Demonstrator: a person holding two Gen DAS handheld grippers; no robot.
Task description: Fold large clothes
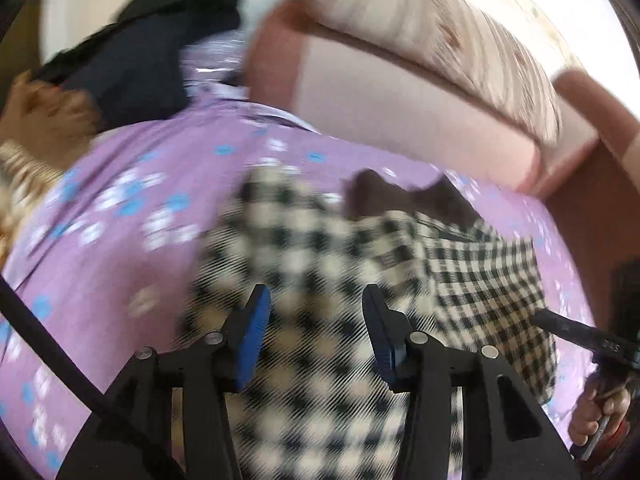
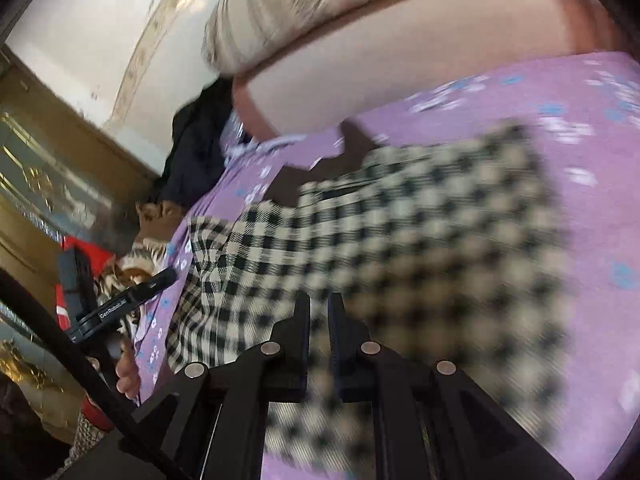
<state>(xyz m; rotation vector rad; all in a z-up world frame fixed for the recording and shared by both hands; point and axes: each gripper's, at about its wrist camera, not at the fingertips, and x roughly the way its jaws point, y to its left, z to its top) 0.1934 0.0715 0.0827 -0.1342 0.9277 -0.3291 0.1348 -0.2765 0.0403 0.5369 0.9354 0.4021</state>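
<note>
A black-and-cream checked garment with a brown collar lies spread on a purple flowered bedsheet. My left gripper is open just above the garment, nothing between its blue pads. In the right wrist view the same garment lies below my right gripper, whose fingers stand almost together with a narrow gap; I see no cloth between them. The right gripper also shows at the right edge of the left wrist view. Both views are motion-blurred.
A pink padded headboard with a striped pillow stands behind the garment. A pile of dark clothes lies at the far left of the bed. A wooden cabinet stands beside the bed.
</note>
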